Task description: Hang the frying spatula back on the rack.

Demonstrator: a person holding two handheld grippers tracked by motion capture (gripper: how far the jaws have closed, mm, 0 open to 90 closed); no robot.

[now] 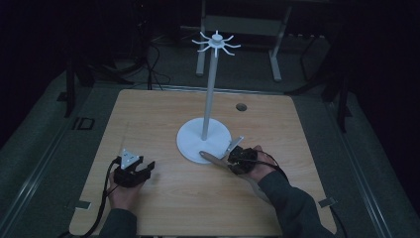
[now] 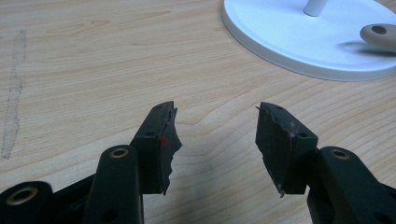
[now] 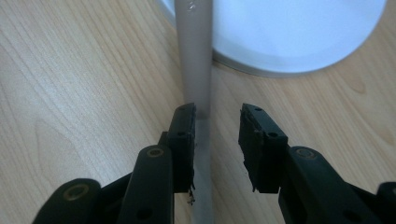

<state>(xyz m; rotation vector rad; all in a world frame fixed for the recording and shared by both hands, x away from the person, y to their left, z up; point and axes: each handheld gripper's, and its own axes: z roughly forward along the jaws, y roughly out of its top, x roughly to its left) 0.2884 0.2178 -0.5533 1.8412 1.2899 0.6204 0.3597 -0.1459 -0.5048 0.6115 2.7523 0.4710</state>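
Note:
A white rack stands mid-table: a round base (image 1: 190, 141), a slim pole (image 1: 210, 89) and a ring of hooks (image 1: 216, 42) on top. A long beige-grey utensil handle (image 1: 210, 158) reaches from my right gripper (image 1: 233, 159) onto the base's front rim. In the right gripper view the handle (image 3: 196, 56) runs between the jaws of my right gripper (image 3: 217, 121), against the left pad and with a gap to the right pad. Its holed end (image 2: 379, 35) hovers over the base (image 2: 299, 42) and casts a shadow there. My left gripper (image 2: 215, 135) rests open and empty on the wood at the front left (image 1: 143, 167).
The wooden table (image 1: 148, 119) has a small round grommet hole (image 1: 241, 106) behind the rack. A pale scuff mark (image 2: 11, 93) runs along the wood to my left gripper's left. Dark floor, cables and a metal frame lie beyond the far edge.

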